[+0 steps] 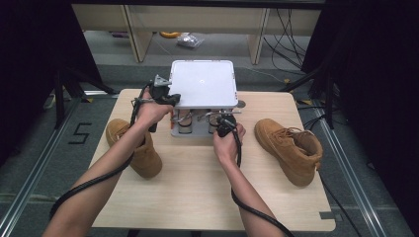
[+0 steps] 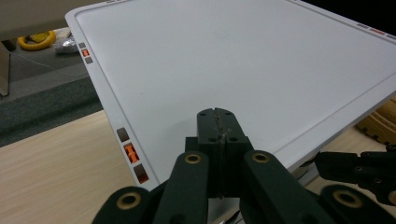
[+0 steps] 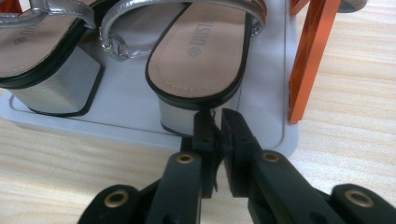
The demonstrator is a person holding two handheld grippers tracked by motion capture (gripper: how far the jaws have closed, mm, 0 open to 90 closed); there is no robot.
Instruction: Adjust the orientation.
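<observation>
Sandals sit on the lower level of a small two-tier shoe rack (image 1: 203,84) at the twelve o'clock side of the desk (image 1: 197,182). The nearer sandal (image 3: 205,51) has a tan insole with dark printed lettering, a black edge round the sole, a silver strap with a small buckle, and a chunky silver block heel. Its twin (image 3: 42,51) stands just beside it, at nine o'clock in the right gripper view, built the same way. Both rest on the rack's pale grey base tray (image 3: 130,100), beside an orange upright post (image 3: 308,56).

Right tongs (image 3: 217,126) are at the back edge of the nearer sandal's heel, jaws slightly parted with a narrow gap and the black sole rim just at their tips. Left tongs (image 2: 218,128) are pressed together with nothing between them, resting over the near edge of the rack's flat white top.

Two tan lace-up boots lie on the desk, one (image 1: 136,145) at nine o'clock, the other (image 1: 289,148) at three o'clock of the rack.
</observation>
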